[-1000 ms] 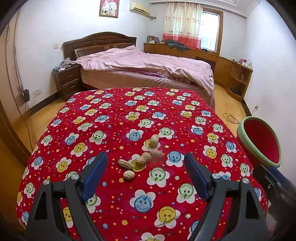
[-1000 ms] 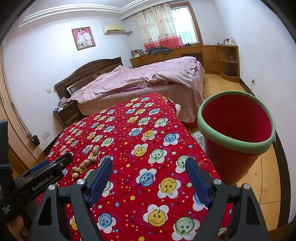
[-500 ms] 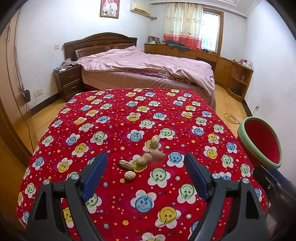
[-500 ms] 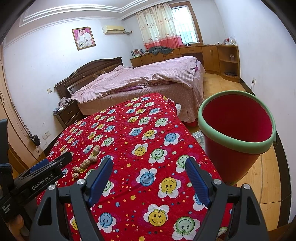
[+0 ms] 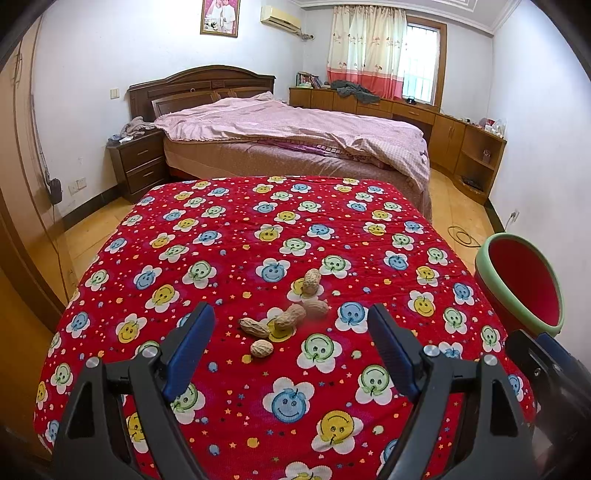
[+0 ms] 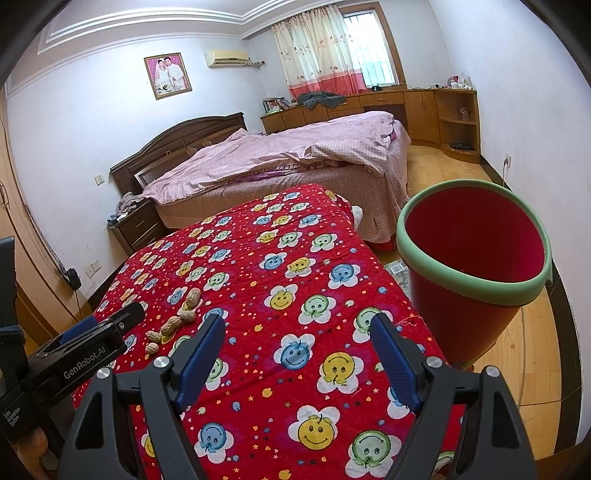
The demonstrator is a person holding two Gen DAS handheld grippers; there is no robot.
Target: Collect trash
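On a red cloth printed with smiling flowers, five peanuts are seen lying in a loose cluster: one farthest from the camera, two side by side below it and touching, one to the left of these, and one small one nearest the camera and slightly apart. Two grippers are shown. The left gripper is held above the near part of the cloth with its two blue-padded jaws wide apart and nothing between them; the peanut cluster is framed between and just beyond its fingertips, untouched. The right gripper is likewise seen with its jaws spread and nothing gripped, over the cloth to the right of the peanuts, which appear at its left beside the black body of the left gripper. One red bin with a pale green rim is found just off the right edge of the cloth, tilted in the view, its mouth open; whether anything lies inside cannot be told. Beyond the cloth, one bed with a pink cover, one nightstand, one framed picture and one air conditioner on the wall are visible
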